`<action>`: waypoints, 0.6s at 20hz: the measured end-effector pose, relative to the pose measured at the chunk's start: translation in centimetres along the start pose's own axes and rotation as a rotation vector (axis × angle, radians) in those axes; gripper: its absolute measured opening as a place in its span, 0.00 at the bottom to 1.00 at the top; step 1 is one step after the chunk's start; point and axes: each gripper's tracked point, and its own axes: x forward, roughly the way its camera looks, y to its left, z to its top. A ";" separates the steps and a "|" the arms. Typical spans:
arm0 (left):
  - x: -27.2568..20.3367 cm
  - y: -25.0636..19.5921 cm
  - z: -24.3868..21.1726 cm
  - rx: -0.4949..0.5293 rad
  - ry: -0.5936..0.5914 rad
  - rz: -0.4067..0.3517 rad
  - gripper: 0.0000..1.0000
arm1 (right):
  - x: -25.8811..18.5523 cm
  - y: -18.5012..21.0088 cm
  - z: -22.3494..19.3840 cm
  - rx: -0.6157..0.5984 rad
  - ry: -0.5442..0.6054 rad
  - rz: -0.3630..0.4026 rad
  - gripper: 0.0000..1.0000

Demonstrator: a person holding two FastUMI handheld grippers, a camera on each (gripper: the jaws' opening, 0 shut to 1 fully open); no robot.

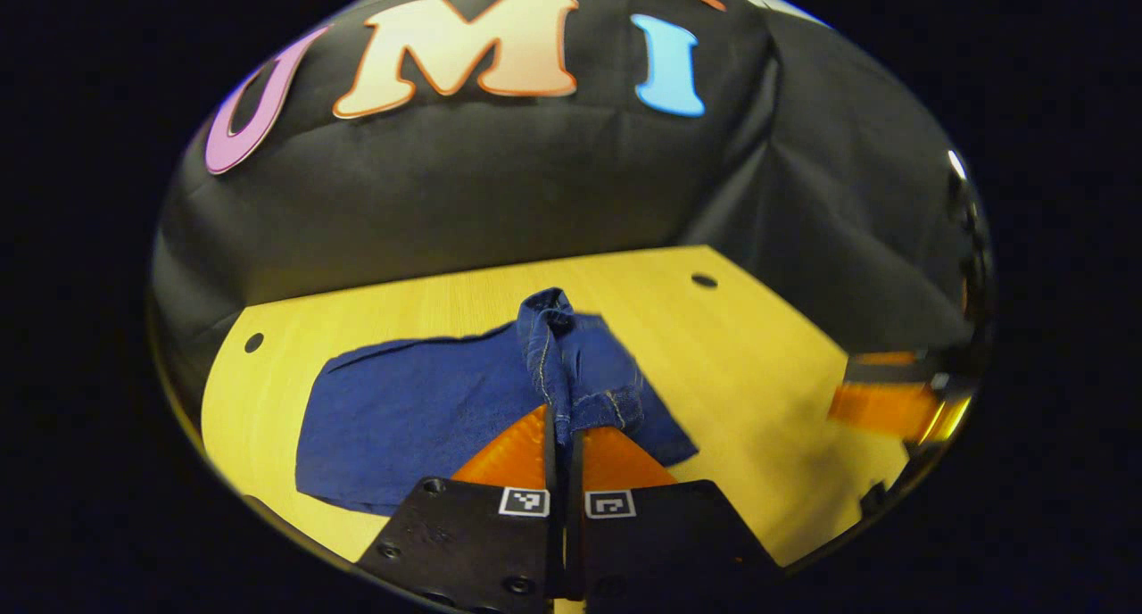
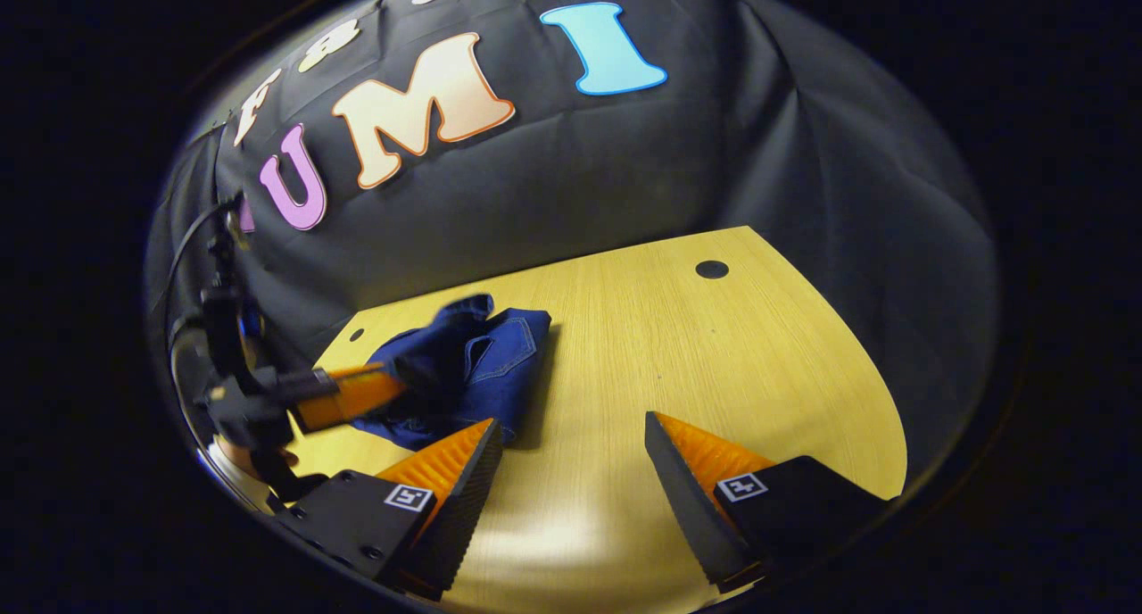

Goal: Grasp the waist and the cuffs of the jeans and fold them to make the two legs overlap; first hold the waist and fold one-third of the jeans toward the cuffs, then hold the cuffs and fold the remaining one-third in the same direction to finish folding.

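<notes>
The tabletop point(image 1: 749, 346) spreads pale and wood-grained under me, with small dark holes near its far corners. On it the jeans point(image 1: 419, 409) lie as a flat blue patch, reaching toward nine o'clock in my left gripper view. My left claw point(image 1: 564, 435) is closed tight, both fingers pinched on a bunched hem of the jeans, which stands up in a stitched fold toward twelve o'clock. My right claw point(image 2: 571, 453) hangs wide open over bare tabletop, gripping nothing; its one fingertip point(image 2: 473, 449) sits just beside the near edge of the jeans, and I cannot tell if they touch. In my right gripper view the left claw shows at nine o'clock, blurred, its tips buried in denim. In my left gripper view the right claw is a cut-off smear at three o'clock.
</notes>
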 end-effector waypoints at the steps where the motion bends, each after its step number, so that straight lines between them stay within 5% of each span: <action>1: 0.0 -0.8 -1.3 0.017 0.020 -0.019 0.04 | -0.1 0.3 0.0 -0.005 -0.002 0.009 0.99; 2: 0.1 -1.6 -1.9 0.019 0.028 -0.045 0.05 | -0.3 0.7 0.0 -0.010 -0.005 0.017 0.99; 6: -4.6 -3.2 1.5 -0.004 -0.108 -0.049 0.88 | -1.3 2.5 -0.2 -0.029 -0.005 0.053 0.96; 7: -6.1 -2.6 2.0 -0.004 -0.131 -0.028 0.98 | -1.7 3.0 -0.1 -0.039 -0.011 0.057 0.96; 12: -12.3 2.6 2.2 -0.053 -0.185 0.095 0.96 | -4.1 6.8 0.8 -0.059 -0.072 0.073 0.98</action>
